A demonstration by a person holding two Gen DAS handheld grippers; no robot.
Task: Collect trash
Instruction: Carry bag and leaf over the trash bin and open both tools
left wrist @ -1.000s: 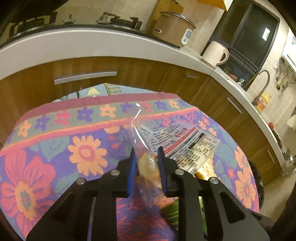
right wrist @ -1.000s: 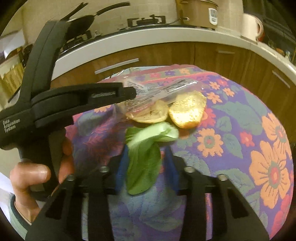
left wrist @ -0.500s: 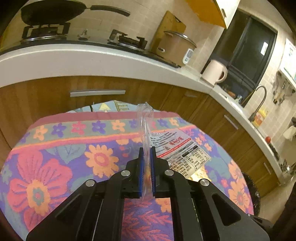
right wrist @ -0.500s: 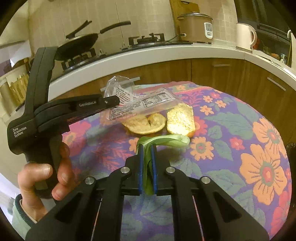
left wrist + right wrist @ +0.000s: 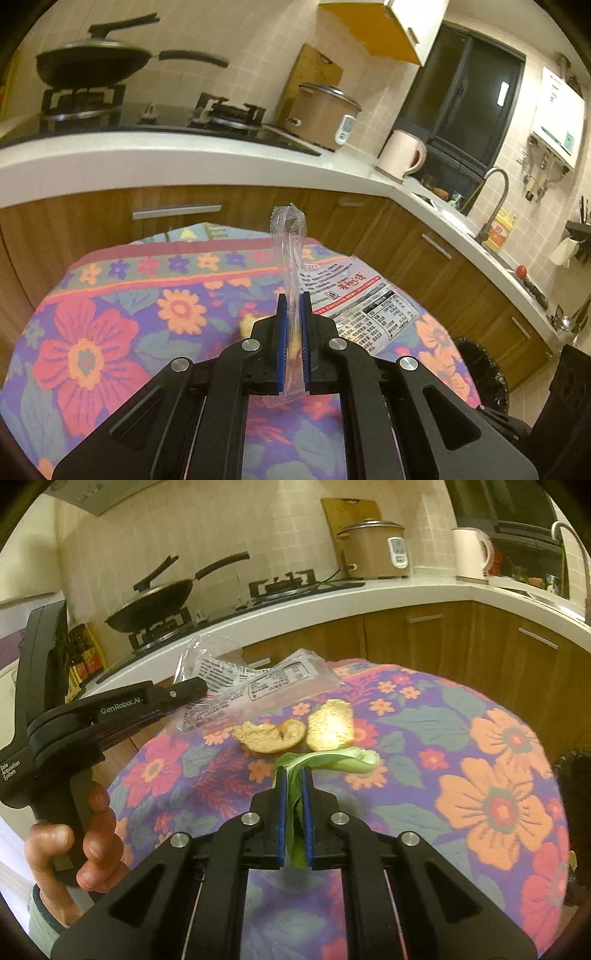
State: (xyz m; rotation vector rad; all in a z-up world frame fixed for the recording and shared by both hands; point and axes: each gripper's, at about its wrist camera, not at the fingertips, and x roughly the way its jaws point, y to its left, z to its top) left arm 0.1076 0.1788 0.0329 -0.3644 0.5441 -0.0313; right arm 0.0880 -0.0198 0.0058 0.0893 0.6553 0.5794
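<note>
1. Now the left gripper (image 5: 294, 295) has its blue pads pressed together on a clear plastic wrapper (image 5: 290, 254), which stands up from the jaws toward 12 o'clock and is lifted off the floral tablecloth (image 5: 110, 332)
2. At 1 o'clock from those jaws, the printed part of the wrapper spreads out above the cloth; what, if anything, is inside it I cannot tell
3. The right gripper (image 5: 294, 775) is pinched shut on a green vegetable leaf (image 5: 332, 758), whose pale stalk end curls out toward 2 o'clock
4. Two pieces of orange peel (image 5: 295, 731) lie on the cloth at 12 o'clock from the right jaws, just beyond the leaf
5. A hand (image 5: 74, 853) at 9 o'clock grips the left tool's handle
6. A dark bin bag (image 5: 480, 373) sits at 3 o'clock, beside the table edge; its contents are hidden
7. On the counter behind, a lidded rice cooker (image 5: 373, 548) and a wok (image 5: 155, 605) stand closed or too dim to see into
</note>
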